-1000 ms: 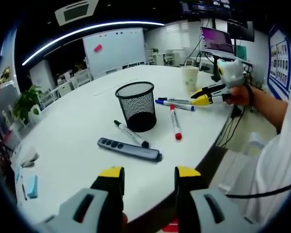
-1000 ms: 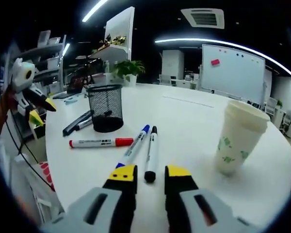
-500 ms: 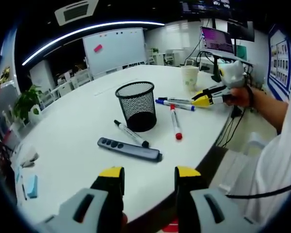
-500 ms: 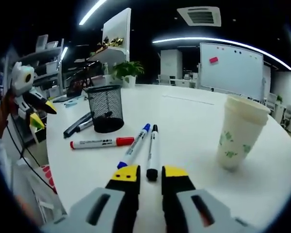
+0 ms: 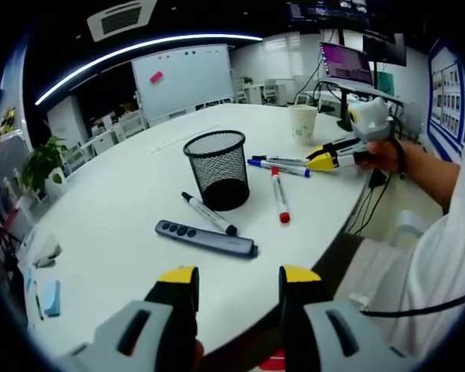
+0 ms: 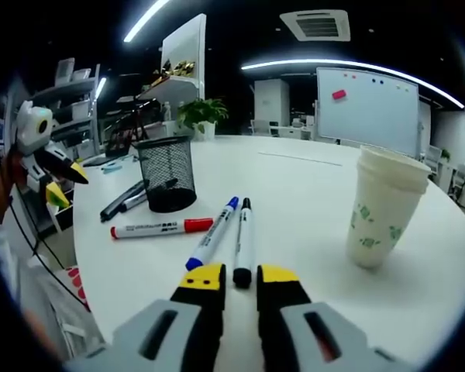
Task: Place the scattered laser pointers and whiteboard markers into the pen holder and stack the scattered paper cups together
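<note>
Yellow-tipped fingers of my right gripper [image 6: 239,277] stand slightly parted, holding nothing, low over the white counter [image 6: 310,201]. Just beyond their tips lies the near end of the black-capped marker [image 6: 242,242]. The blue-capped marker [image 6: 212,242] lies just to its left, roughly parallel. Farther left, the red-capped marker [image 6: 161,228] lies crosswise. Beyond it stands the black mesh pen holder [image 6: 165,172], upright. A dark laser pointer [image 6: 122,199] and another black-capped marker lie at the holder's left. To the right, well apart from the markers, a paper cup [image 6: 378,208] stands upright. My left gripper [image 6: 60,174] appears at the far left edge.

My left gripper's [image 5: 238,283] fingers are spread wide and empty, near the counter's [image 5: 124,201] near edge. Ahead of them lies the laser pointer [image 5: 206,238], with a black-capped marker [image 5: 208,213] just beyond it. The pen holder [image 5: 218,170] stands behind that marker. To its right lie the red-capped marker [image 5: 279,195] and the blue-capped marker [image 5: 277,167]. My right gripper [image 5: 325,153] hovers at their far right end. The paper cup [image 5: 302,123] stands far right.
</note>
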{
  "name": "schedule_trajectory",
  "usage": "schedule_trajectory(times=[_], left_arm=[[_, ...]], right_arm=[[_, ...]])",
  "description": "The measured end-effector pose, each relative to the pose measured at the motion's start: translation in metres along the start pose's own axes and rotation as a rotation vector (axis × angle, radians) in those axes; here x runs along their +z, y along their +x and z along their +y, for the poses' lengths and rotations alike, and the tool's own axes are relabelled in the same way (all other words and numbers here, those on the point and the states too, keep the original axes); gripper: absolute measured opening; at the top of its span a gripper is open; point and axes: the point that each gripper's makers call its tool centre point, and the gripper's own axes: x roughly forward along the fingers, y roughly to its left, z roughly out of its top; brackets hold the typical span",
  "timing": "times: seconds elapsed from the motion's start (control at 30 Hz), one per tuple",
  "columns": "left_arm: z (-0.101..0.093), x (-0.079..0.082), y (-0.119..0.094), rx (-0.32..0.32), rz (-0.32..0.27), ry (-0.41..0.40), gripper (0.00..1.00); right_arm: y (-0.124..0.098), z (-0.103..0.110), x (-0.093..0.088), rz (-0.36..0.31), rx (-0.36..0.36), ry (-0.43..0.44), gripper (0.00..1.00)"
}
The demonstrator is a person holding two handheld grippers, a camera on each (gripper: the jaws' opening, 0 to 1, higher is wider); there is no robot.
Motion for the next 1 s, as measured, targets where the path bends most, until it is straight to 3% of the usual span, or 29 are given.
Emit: schedule_trajectory(times=[1.0], left_arm=[[0.0021, -0.002, -0.0038, 0.012, -0.001, -0.008, 0.42]], right_arm=[[0.0067, -0.0021, 0.002, -0.011, -0.019, -0.038, 0.09]])
